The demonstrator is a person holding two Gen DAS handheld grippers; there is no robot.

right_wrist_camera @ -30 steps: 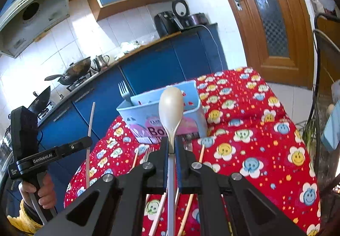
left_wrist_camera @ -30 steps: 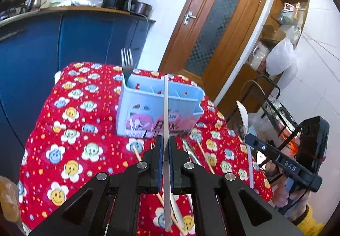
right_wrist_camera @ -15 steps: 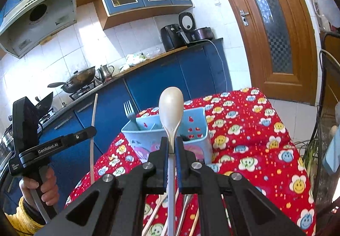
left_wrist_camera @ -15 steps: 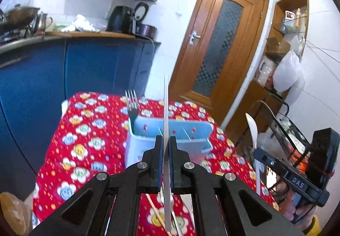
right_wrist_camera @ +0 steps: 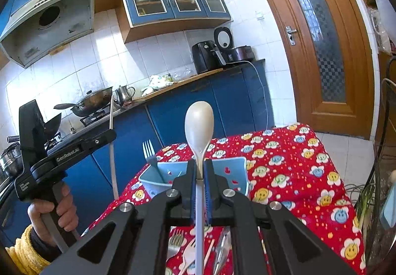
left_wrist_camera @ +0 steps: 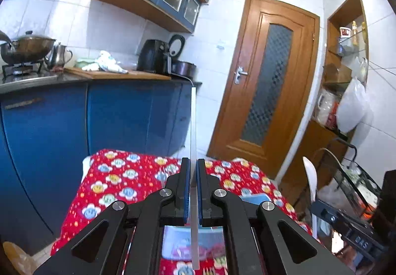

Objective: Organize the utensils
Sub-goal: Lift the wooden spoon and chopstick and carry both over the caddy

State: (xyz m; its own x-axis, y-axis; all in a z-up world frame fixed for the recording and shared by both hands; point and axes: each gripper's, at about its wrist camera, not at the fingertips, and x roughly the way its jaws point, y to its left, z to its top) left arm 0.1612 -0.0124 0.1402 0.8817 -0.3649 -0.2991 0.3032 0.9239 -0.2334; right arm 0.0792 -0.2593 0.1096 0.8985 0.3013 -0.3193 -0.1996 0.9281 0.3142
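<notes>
My left gripper [left_wrist_camera: 193, 163] is shut on a thin white chopstick [left_wrist_camera: 193, 121] that stands upright between its pads. The right wrist view shows the same gripper [right_wrist_camera: 111, 135] at the left, held by a hand, with the chopstick [right_wrist_camera: 112, 158] in it. My right gripper [right_wrist_camera: 200, 163] is shut on the handle of a pale spoon [right_wrist_camera: 199, 124], bowl up. The light blue utensil box [right_wrist_camera: 230, 171] stands on the table just beyond it, with a fork [right_wrist_camera: 149, 151] upright in its left end. From the left wrist the box [left_wrist_camera: 178, 242] shows only below the fingers.
The table [right_wrist_camera: 284, 158] has a red flowered cloth; a fork [right_wrist_camera: 175, 240] and other loose utensils lie on it under my right gripper. Blue cabinets [left_wrist_camera: 111, 114] with a wok, kettle and air fryer stand behind. A wooden door [left_wrist_camera: 267, 92] and a wire rack [left_wrist_camera: 351, 183] are at the right.
Both grippers have risen and tipped upward with their utensils still held. The box has slid down in both views and is now mostly hidden behind the left gripper's fingers.
</notes>
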